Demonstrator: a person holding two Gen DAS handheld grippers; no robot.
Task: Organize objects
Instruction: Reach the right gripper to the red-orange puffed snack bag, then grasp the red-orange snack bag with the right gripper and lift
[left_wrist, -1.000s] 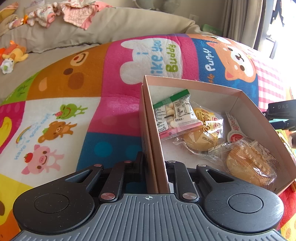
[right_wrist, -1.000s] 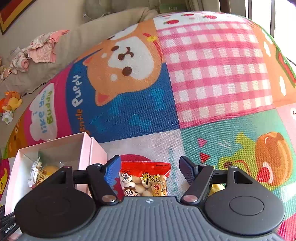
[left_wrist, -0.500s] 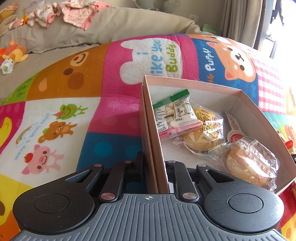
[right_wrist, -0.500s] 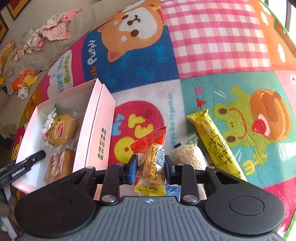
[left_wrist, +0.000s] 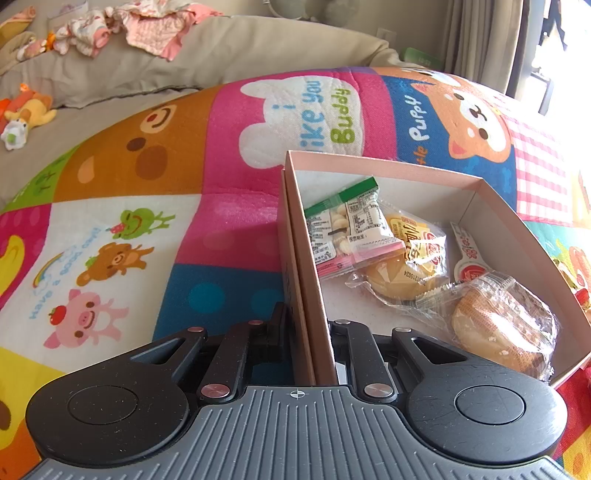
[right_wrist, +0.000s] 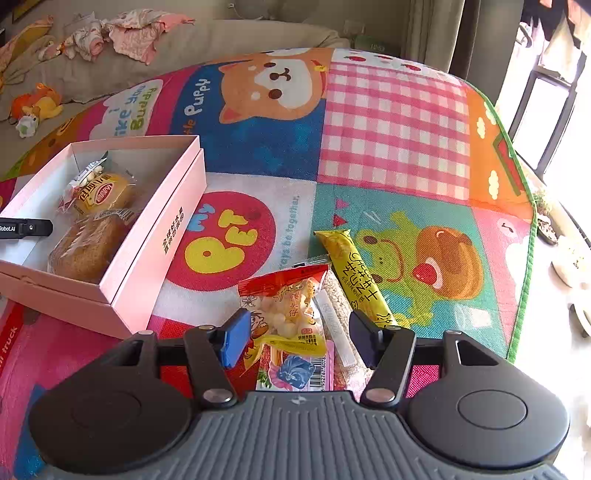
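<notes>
Soft quilted play mat (right_wrist: 391, 122) with cartoon animal patches, beige sofa (left_wrist: 207, 59) behind. Left tool (left_wrist: 306, 332) clamped narrow on the thin card wall of a pink rectangular box (left_wrist: 491, 195) holding crinkly clear-wrapped pastries (left_wrist: 502, 325). Right tool (right_wrist: 295, 334) half wide, having just been opening, blue pads clear of a glossy red snack bag (right_wrist: 288, 302) lying between them on the mat, beside a long yellow bar (right_wrist: 354, 277).

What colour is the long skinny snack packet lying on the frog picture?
The long packet is yellow with dark writing, seen best in the right wrist view.
</notes>
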